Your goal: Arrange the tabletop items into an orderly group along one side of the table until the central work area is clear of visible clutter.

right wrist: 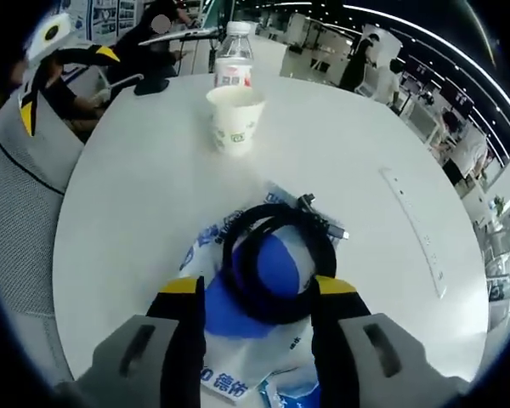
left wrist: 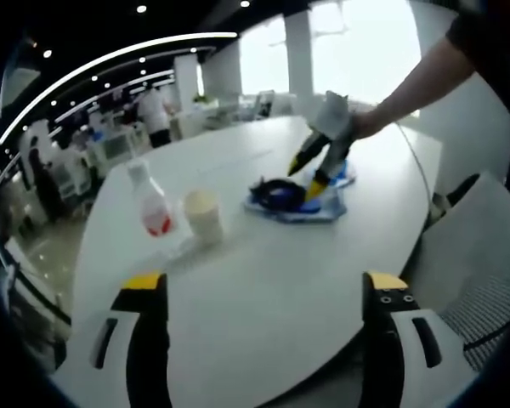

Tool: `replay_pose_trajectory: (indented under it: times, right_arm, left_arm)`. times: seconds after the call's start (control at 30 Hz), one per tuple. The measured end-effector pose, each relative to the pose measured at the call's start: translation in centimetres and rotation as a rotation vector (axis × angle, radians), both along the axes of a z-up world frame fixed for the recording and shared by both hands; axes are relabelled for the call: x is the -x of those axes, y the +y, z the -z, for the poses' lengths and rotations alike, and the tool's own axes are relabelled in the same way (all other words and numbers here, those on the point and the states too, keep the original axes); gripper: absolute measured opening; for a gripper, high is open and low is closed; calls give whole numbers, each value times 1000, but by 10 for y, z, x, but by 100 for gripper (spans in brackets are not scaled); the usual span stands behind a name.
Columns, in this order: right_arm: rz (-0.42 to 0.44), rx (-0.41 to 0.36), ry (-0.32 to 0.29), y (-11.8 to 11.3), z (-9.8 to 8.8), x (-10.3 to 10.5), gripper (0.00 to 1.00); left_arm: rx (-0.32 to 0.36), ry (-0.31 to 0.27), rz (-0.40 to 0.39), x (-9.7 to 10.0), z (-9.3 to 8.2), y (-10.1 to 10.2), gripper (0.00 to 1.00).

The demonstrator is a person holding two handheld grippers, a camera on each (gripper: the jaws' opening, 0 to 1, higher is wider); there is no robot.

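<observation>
Clutter on a round white tabletop (left wrist: pixel 263 280), seen from two hand-held claws. Left gripper (left wrist: pixel 268 293), yellow-tipped black jaws set wide apart, released, hovering over bare table surface near the edge, nothing between the jaws. Ahead of it, a clear plastic bottle with a white cap and red-and-white label (left wrist: pixel 151 204), standing upright just beside an open cream paper cup (left wrist: pixel 202 214); cup's contents hidden from this angle, bottle's fill level impossible to judge. Farther across, a coiled black cable (left wrist: pixel 276 194) lying on a blue-and-white plastic packet (left wrist: pixel 319 206), with the right gripper (left wrist: pixel 313 170) reaching down over it on a person's outstretched arm (left wrist: pixel 416 81).

From the right gripper view, right gripper (right wrist: pixel 257 293) likewise unclenched, jaws spread and poised to either side of the near part of the coiled black cable (right wrist: pixel 276 255), not closed on it; actual contact not discernible. Cable looped in a ring on top of the blue-and-white plastic packet (right wrist: pixel 242 357), small metal connector end pointing off to the right. Beyond, paper cup (right wrist: pixel 235 119) upright near table centre, interior pale and seemingly bare though the bottom is not visible; capped bottle (right wrist: pixel 235 58) directly behind it. Grey mesh chair (right wrist: pixel 21 170) pulled up at the table's left edge. Office background with people standing and seated, blurred.
</observation>
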State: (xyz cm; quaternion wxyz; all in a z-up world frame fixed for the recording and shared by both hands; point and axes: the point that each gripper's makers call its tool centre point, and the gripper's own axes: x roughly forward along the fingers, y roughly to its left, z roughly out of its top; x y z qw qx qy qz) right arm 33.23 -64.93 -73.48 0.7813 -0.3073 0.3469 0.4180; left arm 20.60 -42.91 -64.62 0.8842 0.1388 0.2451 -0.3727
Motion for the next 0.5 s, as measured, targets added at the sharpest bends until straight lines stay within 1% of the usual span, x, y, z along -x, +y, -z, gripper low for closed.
replay_pose_trajectory:
  times: [0.07,0.3,0.5]
  right_arm:
    - [-2,-2,-3,3,2,0,47]
    - [14,-11,6,7,11,2,43]
    - [43,-42,12,13,14,-1,38]
  left_arm:
    - [0,2,0,0,0,0,91]
    - [-4,7,2,1,1,-1,91]
    - [-7,10,3,1,1,0,90]
